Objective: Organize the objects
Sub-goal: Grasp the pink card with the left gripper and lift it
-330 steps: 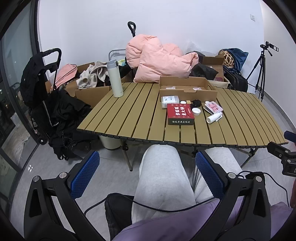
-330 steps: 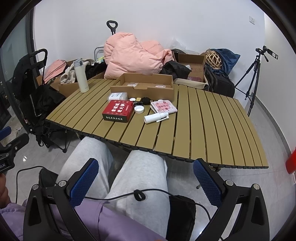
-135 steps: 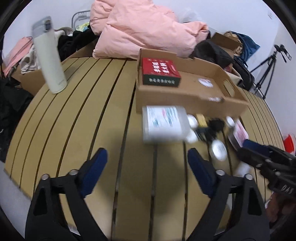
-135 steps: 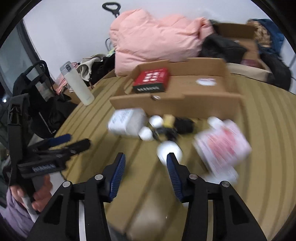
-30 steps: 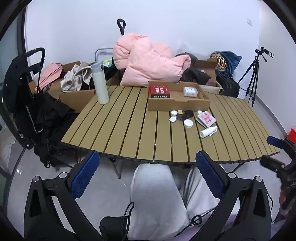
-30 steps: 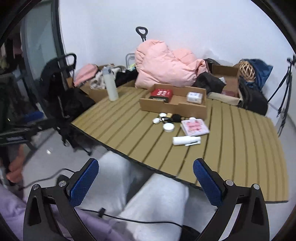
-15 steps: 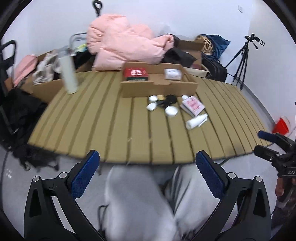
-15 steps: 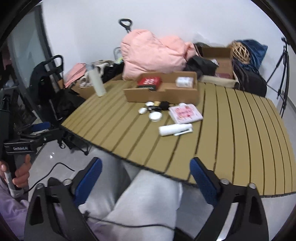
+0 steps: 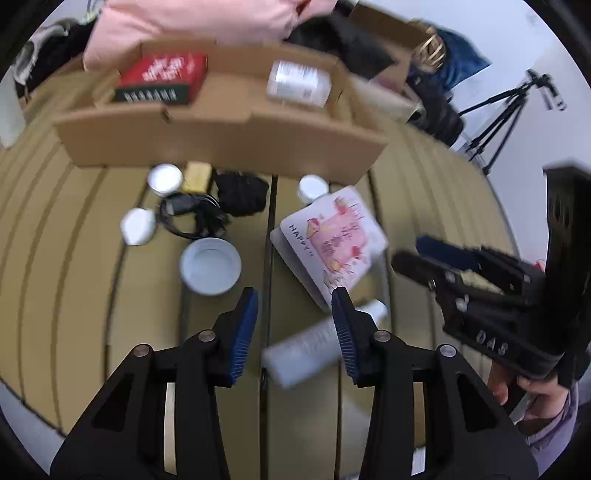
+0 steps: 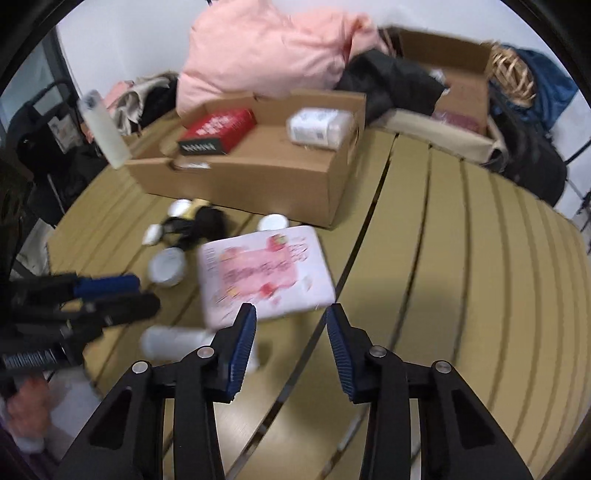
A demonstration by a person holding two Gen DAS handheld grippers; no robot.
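On the slatted table (image 9: 74, 280), both grippers, left (image 9: 294, 301) and right (image 10: 291, 317), have just been narrowing, gaping empty over a white bottle (image 9: 306, 347) and pink card (image 10: 264, 271).

wall (image 10: 129, 33): white, upper left | slatted table (image 10: 480, 258): tan, centre | tripod (image 9: 506, 107): black, upper right | pink bedding (image 10: 266, 48): top

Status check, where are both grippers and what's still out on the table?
Left gripper, right gripper: jaws just narrowed, both empty above table. Red box already in cardboard tray. Pink packet, white tube loose.
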